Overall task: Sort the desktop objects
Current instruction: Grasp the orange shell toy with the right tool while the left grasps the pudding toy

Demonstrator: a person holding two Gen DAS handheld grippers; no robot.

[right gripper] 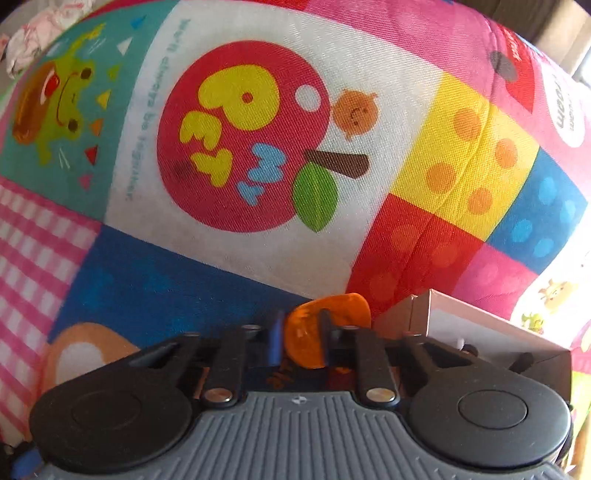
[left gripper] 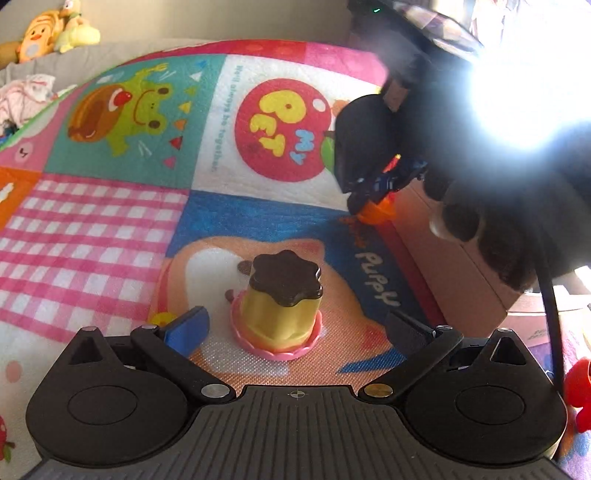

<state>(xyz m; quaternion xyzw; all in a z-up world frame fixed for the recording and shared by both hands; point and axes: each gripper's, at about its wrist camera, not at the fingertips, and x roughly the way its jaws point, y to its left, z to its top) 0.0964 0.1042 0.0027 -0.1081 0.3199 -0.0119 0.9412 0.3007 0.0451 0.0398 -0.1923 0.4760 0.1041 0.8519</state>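
A toy pudding [left gripper: 282, 306], yellow with a dark brown scalloped top, stands upright on a small pink plate [left gripper: 291, 355] on the colourful play mat [left gripper: 110, 236]. My left gripper [left gripper: 297, 326] is open, one finger on each side of the pudding, neither pad touching it. My right gripper [right gripper: 300, 338] is shut on a small translucent orange piece [right gripper: 332, 306] just above the mat, beside a pink box [right gripper: 461, 321]. In the left wrist view the right gripper [left gripper: 369, 192] shows at the upper right with the orange piece [left gripper: 376, 212] in its tips, held by a dark-gloved hand [left gripper: 491, 229].
The pink box [left gripper: 461, 258] stands at the mat's right edge. A red toy [left gripper: 580, 391] lies at the far right. Plush toys [left gripper: 55, 29] and a crumpled cloth [left gripper: 26, 96] sit beyond the mat's far left. Strong glare [left gripper: 524, 96] washes out the upper right.
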